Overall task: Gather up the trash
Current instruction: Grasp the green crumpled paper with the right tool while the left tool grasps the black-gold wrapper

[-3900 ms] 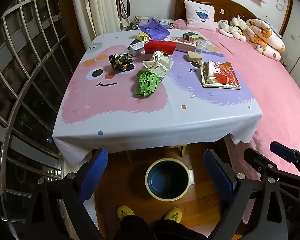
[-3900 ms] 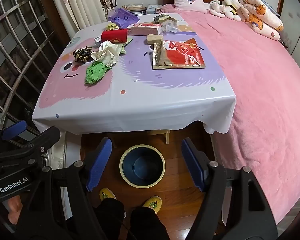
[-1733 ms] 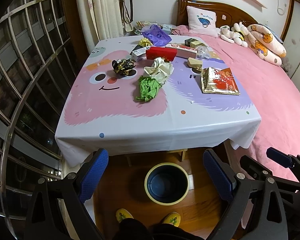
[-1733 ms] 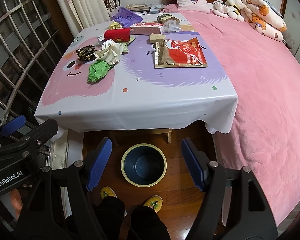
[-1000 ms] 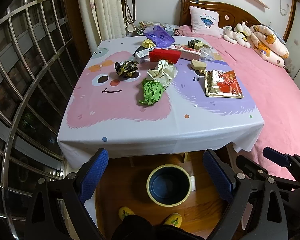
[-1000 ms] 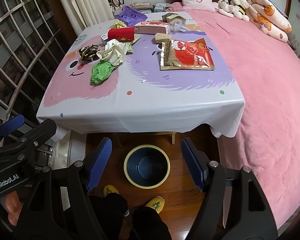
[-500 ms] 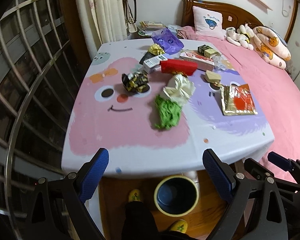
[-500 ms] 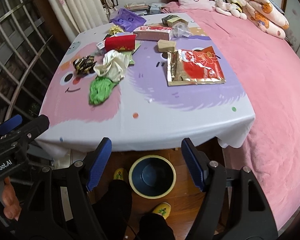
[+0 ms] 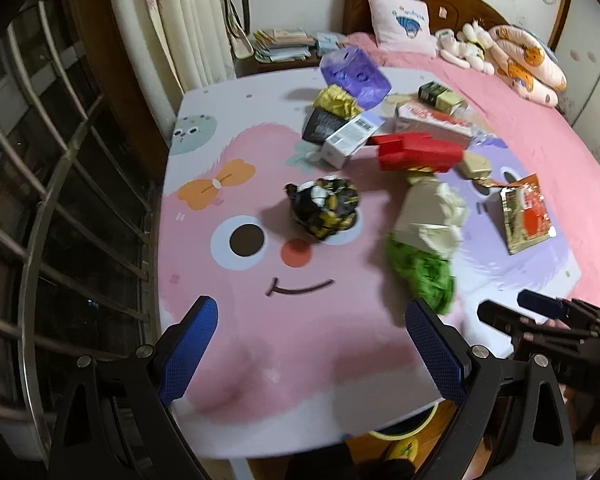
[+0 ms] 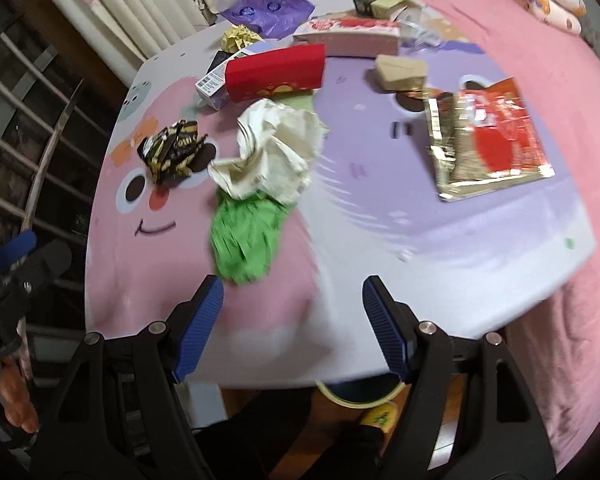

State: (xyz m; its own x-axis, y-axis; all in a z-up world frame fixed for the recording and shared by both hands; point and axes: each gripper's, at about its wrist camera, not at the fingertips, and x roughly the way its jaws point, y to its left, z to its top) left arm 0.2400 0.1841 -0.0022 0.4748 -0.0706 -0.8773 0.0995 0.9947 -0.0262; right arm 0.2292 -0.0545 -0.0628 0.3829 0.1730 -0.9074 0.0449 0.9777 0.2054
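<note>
Trash lies on a table with a pink and purple cartoon cloth [image 9: 300,340]. A crumpled black-and-gold wrapper [image 9: 325,210] sits ahead of my open, empty left gripper [image 9: 312,354]. A crumpled green paper [image 10: 248,240] and a white crumpled paper [image 10: 276,152] lie just ahead of my open, empty right gripper [image 10: 294,326]. A red-and-gold foil pouch [image 10: 486,136], a red box [image 10: 276,72], a white carton [image 9: 350,140] and a purple bag [image 9: 354,74] lie farther back. A yellow-rimmed bin [image 10: 358,398] on the floor is mostly hidden under the table's near edge.
A metal window grille [image 9: 40,208] and curtains [image 9: 188,28] stand to the left. A pink bed [image 10: 572,92] with pillows and soft toys borders the table on the right. The person's legs and yellow slippers [image 10: 380,414] are below the table edge.
Both grippers have moved forward and up, from over the floor bin to over the near part of the table. The trash now looks much closer. Both stay open.
</note>
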